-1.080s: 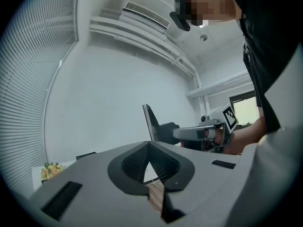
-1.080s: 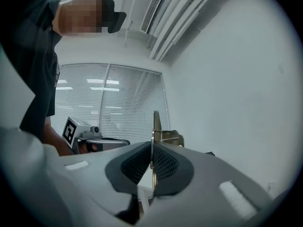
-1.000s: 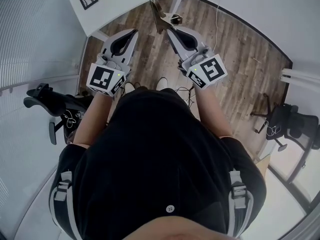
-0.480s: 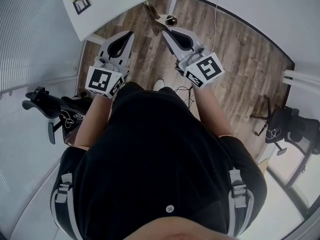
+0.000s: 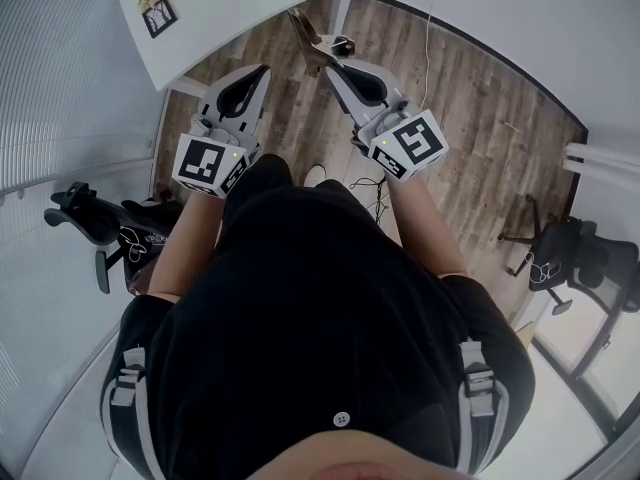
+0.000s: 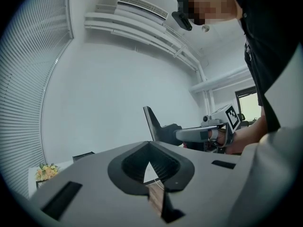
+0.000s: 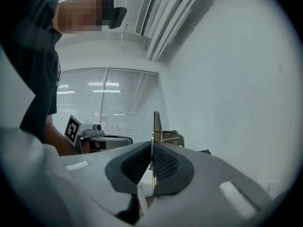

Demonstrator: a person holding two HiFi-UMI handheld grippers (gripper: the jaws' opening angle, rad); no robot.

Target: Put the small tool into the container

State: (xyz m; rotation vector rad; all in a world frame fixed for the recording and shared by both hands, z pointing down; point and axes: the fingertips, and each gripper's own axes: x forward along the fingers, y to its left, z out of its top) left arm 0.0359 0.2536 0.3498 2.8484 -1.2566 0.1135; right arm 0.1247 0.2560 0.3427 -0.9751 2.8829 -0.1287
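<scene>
Right tool (image 5: 330,68) clamped on thin flat tan metal blade (image 5: 306,36) jutting past its tips, left tool (image 5: 262,71) alongside, jaws closed empty

The left gripper's (image 6: 150,148) jaws met at their tips with nothing between them, a sliver of floor (image 6: 155,201) showing behind. The right gripper (image 6: 166,133) reached in from the right, clamped on what looked like a dark flat tool (image 6: 151,120) tilted upward. Flowers (image 6: 46,171) sat low at left, near the blinds (image 6: 28,79).
</scene>
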